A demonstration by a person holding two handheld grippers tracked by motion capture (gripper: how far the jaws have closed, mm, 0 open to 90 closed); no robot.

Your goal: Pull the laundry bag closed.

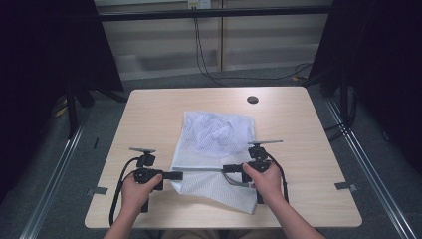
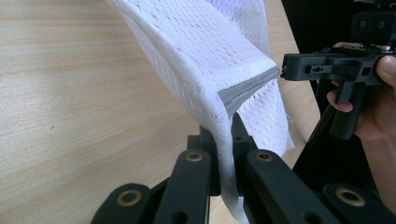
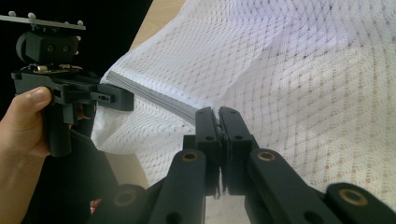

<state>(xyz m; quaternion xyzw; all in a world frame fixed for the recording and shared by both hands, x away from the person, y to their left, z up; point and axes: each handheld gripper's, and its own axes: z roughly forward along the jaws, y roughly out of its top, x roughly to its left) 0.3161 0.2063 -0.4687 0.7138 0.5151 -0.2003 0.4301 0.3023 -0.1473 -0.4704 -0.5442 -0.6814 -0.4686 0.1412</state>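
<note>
Gripped white mesh bag [image 1: 214,149] by grey edge band [image 1: 201,170], lower centre: left hand-held gripper [image 1: 175,175] and right hand-held gripper [image 1: 228,169] both clamped. Looked light, limp; best taken along band.

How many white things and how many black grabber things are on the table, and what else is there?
White mesh bag: 1
Black grippers: 2, the left gripper and the right gripper, each shut on the bag's grey edge
Wooden table: 1
Dark round hole in the table: 1
Total: 5
</note>
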